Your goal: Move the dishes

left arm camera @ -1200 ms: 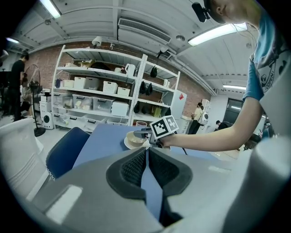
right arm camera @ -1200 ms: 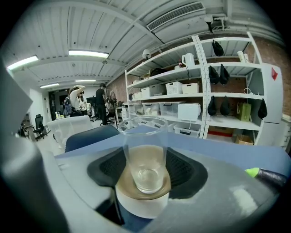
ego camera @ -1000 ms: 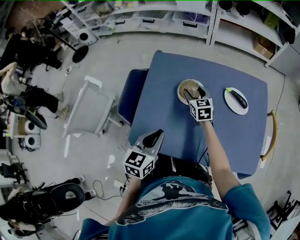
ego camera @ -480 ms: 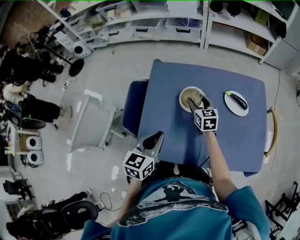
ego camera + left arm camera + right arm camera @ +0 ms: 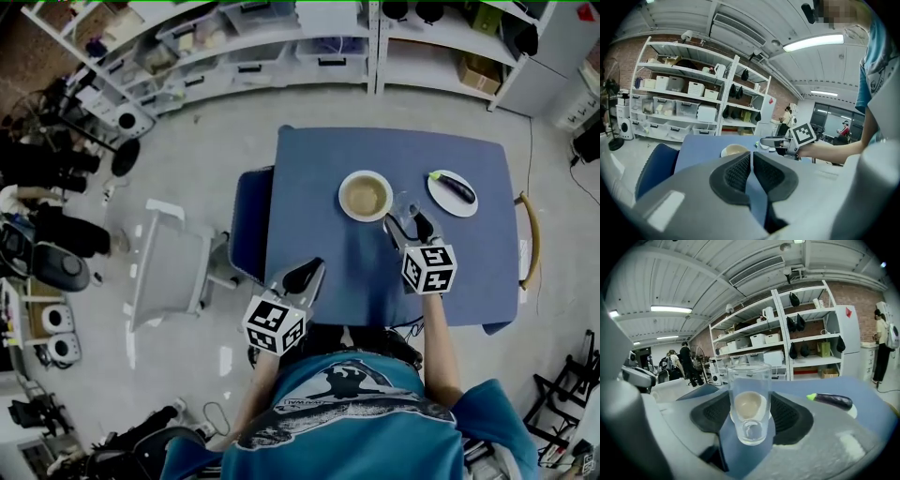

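Note:
A blue table [image 5: 469, 272] carries a white bowl [image 5: 366, 195] with a tan inside and a white plate [image 5: 441, 199] with a purple eggplant [image 5: 455, 188]. My right gripper [image 5: 406, 221] hovers just near-right of the bowl, shut on a clear empty glass [image 5: 750, 401] held upright between its pads. Through the glass the bowl shows pale. The eggplant [image 5: 830, 401] lies to the right in that view. My left gripper [image 5: 305, 278] hangs at the table's near-left edge, its pads [image 5: 740, 171] pressed together on nothing. The bowl [image 5: 733, 150] and the right gripper [image 5: 780, 140] show beyond it.
A blue chair [image 5: 248, 220] stands against the table's left side, a white frame stand [image 5: 173, 267] further left. Shelving with bins [image 5: 281, 37] lines the far wall. A curved yellow handle [image 5: 532, 248] sits off the table's right edge. People and gear crowd the far left.
My right gripper has drawn back from over the bowl toward me and to the right, with the glass in it. The left gripper has barely moved.

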A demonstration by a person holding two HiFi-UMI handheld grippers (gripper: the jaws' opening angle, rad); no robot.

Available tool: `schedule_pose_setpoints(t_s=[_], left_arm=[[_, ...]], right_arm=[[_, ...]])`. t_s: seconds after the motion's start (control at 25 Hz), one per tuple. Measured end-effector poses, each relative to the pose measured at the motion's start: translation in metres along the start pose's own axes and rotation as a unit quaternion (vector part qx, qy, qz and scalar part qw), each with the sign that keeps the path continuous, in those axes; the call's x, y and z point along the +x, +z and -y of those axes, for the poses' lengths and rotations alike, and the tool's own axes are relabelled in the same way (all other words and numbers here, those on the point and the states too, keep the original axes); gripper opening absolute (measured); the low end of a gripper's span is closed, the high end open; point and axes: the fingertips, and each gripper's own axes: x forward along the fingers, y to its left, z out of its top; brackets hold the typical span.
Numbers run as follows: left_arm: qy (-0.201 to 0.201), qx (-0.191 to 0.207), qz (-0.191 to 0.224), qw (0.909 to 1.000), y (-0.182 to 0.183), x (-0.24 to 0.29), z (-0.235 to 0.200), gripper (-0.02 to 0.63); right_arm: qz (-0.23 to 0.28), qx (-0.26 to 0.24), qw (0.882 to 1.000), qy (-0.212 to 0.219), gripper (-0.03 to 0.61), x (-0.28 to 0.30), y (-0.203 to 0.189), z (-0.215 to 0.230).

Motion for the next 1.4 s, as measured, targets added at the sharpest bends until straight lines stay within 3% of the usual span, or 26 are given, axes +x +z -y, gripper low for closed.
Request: schedule_pose_setpoints(t_s=[0.4,0.8,0.96,1.16,1.24,1.4], left_arm=[[-0.046,0.013,-0.006,0.9989,-0.004,0.010,0.011,0.032],[-0.086,0.025,-0.020,0.9958,-0.006,0.026,0.034,0.032],[-0.089,0.026,-0.023,0.9955,-0.007,0.025,0.035,0.032],[-0.087,0.027,-0.024,0.9955,-0.017,0.028,0.030,0.032],[-0.088,0.027,-0.024,0.9955,-0.002,0.022,0.036,0.032],[-0.091,0.024,-0.025,0.9953,0.116,-0.025,0.086,0.032]], right_arm=[[-0.030,0.015,0.994,-0.103,0.265,-0.082,-0.056,0.048],[-0.045,0.060,0.972,-0.221,0.265,-0.146,-0.097,0.111],[-0.061,0.079,0.965,-0.242,0.267,-0.159,-0.124,0.116],[-0.054,0.068,0.965,-0.246,0.267,-0.155,-0.138,0.112],[-0.046,0.084,0.965,-0.242,0.268,-0.161,-0.123,0.110],[-0.040,0.107,0.963,-0.243,0.275,-0.226,-0.005,0.095]])
